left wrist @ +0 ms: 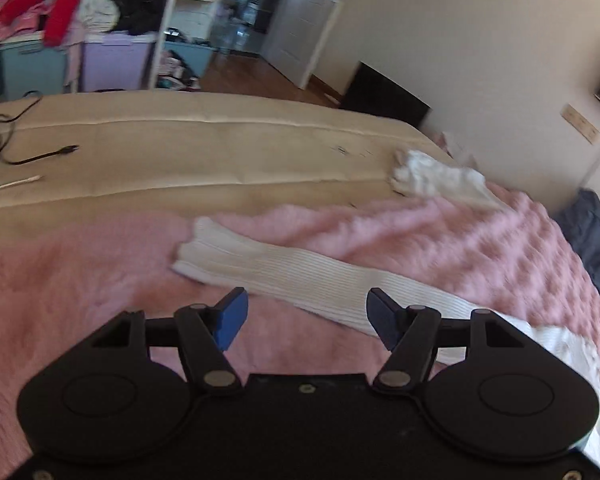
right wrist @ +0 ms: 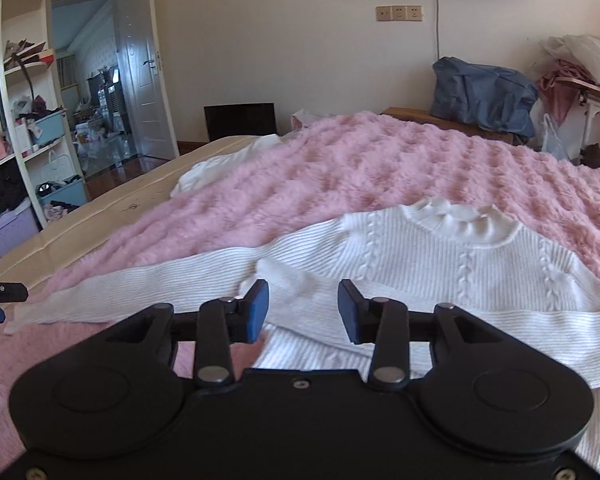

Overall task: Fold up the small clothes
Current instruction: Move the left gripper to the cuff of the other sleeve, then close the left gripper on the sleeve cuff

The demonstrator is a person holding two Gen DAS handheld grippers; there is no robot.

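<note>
A white ribbed knit sweater [right wrist: 440,260] lies flat on a fluffy pink blanket [right wrist: 360,168], collar away from me, its lower part folded up. One long sleeve [left wrist: 300,276] stretches out to the left across the pink blanket [left wrist: 420,240]. My left gripper [left wrist: 306,300] hovers over that sleeve, open, nothing between its blue pads. My right gripper [right wrist: 303,292] is above the sweater's folded body, jaws apart; a bump of knit shows in the gap, but the pads do not press on it. A second crumpled white garment [left wrist: 436,178] lies at the blanket's far edge.
Bare beige mattress [left wrist: 180,140] lies beyond the blanket, with a black cable [left wrist: 40,156] on it. Shelves with coloured bins [left wrist: 112,60] stand past the bed's end. A blue bag [right wrist: 480,96] and a black box [right wrist: 240,122] sit by the wall.
</note>
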